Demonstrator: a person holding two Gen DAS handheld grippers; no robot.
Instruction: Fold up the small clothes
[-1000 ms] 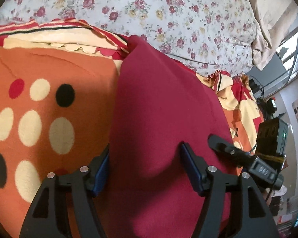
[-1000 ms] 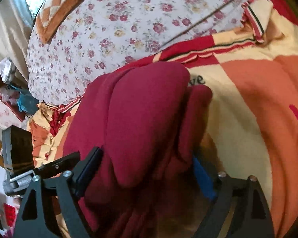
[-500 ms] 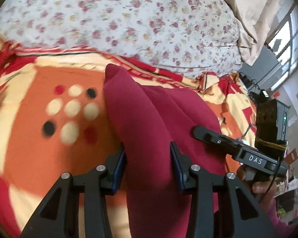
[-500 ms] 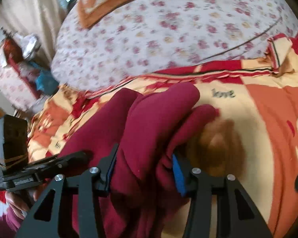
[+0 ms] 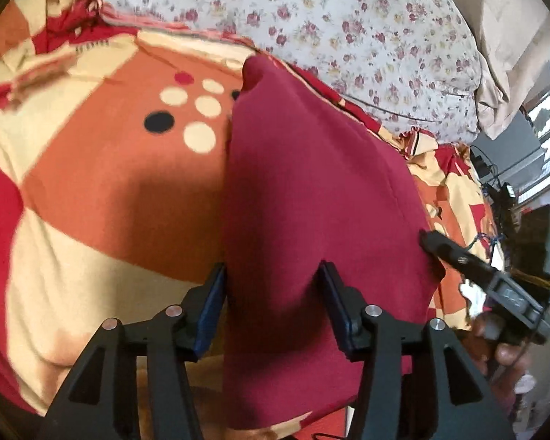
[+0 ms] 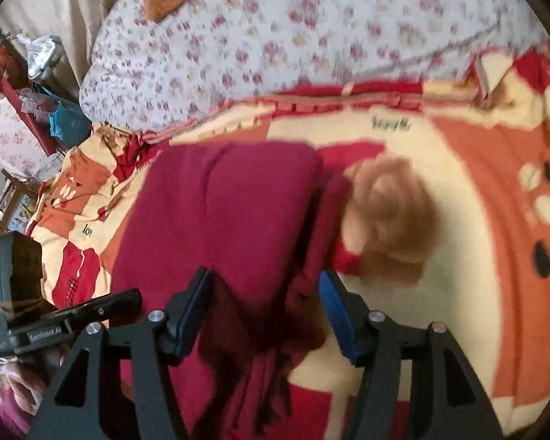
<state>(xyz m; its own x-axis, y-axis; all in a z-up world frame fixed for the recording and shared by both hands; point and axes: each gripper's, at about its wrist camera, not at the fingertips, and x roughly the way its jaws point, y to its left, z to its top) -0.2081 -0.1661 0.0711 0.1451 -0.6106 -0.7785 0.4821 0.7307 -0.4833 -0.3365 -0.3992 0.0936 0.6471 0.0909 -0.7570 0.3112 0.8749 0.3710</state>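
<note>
A maroon garment (image 5: 311, 190) lies folded on an orange, cream and red blanket (image 5: 102, 183). My left gripper (image 5: 273, 293) has both blue pads pressed against a bunched fold of the garment's near edge. In the right wrist view the same garment (image 6: 223, 216) lies as a flat rectangle. My right gripper (image 6: 266, 304) straddles its near right edge with the jaws spread, and cloth lies loose between them. Each gripper shows in the other's view: the right one (image 5: 484, 282), the left one (image 6: 69, 319).
A white floral pillow or duvet (image 5: 348, 25) lies beyond the blanket. A tan furry patch (image 6: 388, 220) sits on the blanket just right of the garment. Clutter and furniture stand past the bed edge (image 6: 36, 84), with a window (image 5: 546, 139) at the far right.
The garment has come down from a lifted, bunched shape to lie flat on the blanket. My right gripper's jaws have widened off the cloth. Both grippers have pulled back towards the near edge.
</note>
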